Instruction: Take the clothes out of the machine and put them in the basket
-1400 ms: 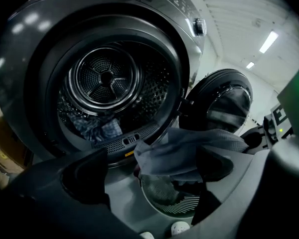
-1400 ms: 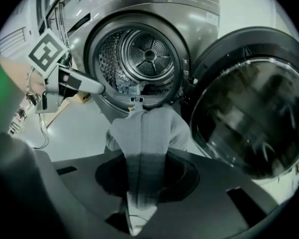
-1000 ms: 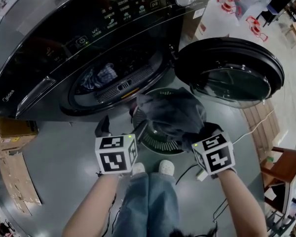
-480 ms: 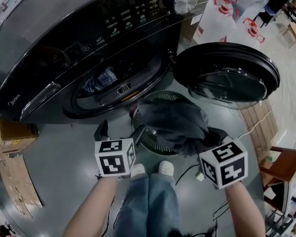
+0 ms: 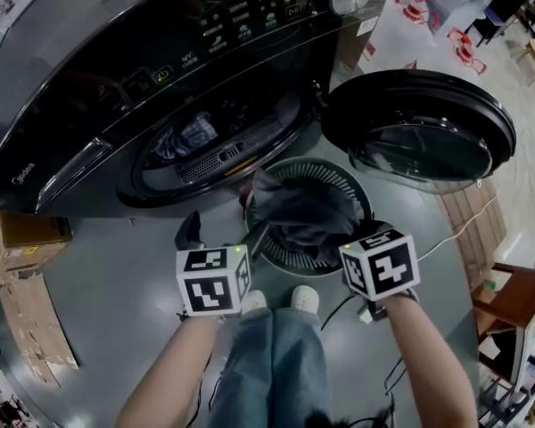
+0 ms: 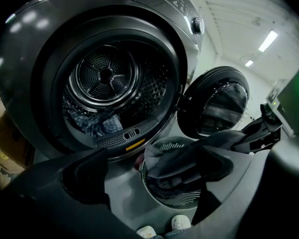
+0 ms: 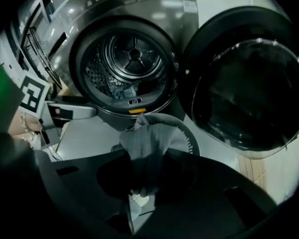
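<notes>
A dark grey garment (image 5: 305, 214) hangs over the round slotted basket (image 5: 334, 169) on the floor in front of the machine. My right gripper (image 5: 349, 237) is shut on one edge of the garment (image 7: 147, 143). Its jaws have just been closing a little with the cloth between them (image 7: 144, 178). My left gripper (image 5: 223, 234) stands open left of the basket, jaws wide apart and nothing between them (image 6: 152, 176). A blue plaid piece (image 5: 185, 136) lies in the drum (image 6: 105, 76), and shows again in the right gripper view (image 7: 120, 91).
The round machine door (image 5: 419, 132) stands open to the right of the basket. White shoes (image 5: 276, 301) are planted just in front of the basket. Cardboard boxes (image 5: 27, 239) lie at the left, a wooden chair (image 5: 517, 301) at the right, and a cable (image 5: 464, 226) runs across the floor.
My right gripper swung out to the right, then back toward the basket. The garment has sunk lower, baring the basket's far rim. The left gripper has not moved.
</notes>
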### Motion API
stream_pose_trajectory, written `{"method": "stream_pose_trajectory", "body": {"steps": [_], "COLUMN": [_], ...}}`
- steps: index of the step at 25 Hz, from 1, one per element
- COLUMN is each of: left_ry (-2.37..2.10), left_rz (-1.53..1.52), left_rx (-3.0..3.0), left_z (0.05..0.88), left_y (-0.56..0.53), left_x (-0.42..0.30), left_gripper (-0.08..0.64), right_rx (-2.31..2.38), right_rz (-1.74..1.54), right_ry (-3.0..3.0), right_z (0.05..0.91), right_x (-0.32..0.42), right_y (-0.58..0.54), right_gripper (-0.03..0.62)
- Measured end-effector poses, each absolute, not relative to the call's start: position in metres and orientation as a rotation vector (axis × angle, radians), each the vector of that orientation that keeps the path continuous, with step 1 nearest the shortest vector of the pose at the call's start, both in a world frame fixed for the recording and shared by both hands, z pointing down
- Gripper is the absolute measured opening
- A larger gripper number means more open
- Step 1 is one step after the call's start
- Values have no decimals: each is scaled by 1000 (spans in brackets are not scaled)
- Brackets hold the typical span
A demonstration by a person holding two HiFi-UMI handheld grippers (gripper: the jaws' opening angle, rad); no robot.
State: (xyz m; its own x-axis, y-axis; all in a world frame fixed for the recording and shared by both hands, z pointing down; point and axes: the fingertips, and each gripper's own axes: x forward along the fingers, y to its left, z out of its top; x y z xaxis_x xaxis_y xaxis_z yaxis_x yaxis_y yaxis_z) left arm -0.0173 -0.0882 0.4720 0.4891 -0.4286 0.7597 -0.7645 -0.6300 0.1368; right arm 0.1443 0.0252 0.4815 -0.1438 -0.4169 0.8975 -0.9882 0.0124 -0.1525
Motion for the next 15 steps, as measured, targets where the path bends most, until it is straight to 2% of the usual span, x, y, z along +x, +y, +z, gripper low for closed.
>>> {"method": "stream_pose_trajectory", "body": {"steps": [2, 5, 8, 15], "left_ry": [-981, -978, -983, -1008], "left_rz": [983, 992, 1000, 1013], "left_rx": [2270, 2265, 2254, 2229], "left_z": [476, 481, 486, 501], "left_y": [-86, -84, -84, -90], "left_x": [-19, -23, -28, -42], "left_gripper": [557, 557, 557, 557], "right_rx": [1428, 1426, 1468, 1432], "right_rz": [1089, 1075, 1059, 1040], "right_ry": [-1590, -1586, -1607, -1639], "right_z": [501, 517, 521, 543], "right_x": [142, 139, 138, 128], "right_y": [25, 18, 8, -8], "right_gripper": [73, 299, 380, 391]}}
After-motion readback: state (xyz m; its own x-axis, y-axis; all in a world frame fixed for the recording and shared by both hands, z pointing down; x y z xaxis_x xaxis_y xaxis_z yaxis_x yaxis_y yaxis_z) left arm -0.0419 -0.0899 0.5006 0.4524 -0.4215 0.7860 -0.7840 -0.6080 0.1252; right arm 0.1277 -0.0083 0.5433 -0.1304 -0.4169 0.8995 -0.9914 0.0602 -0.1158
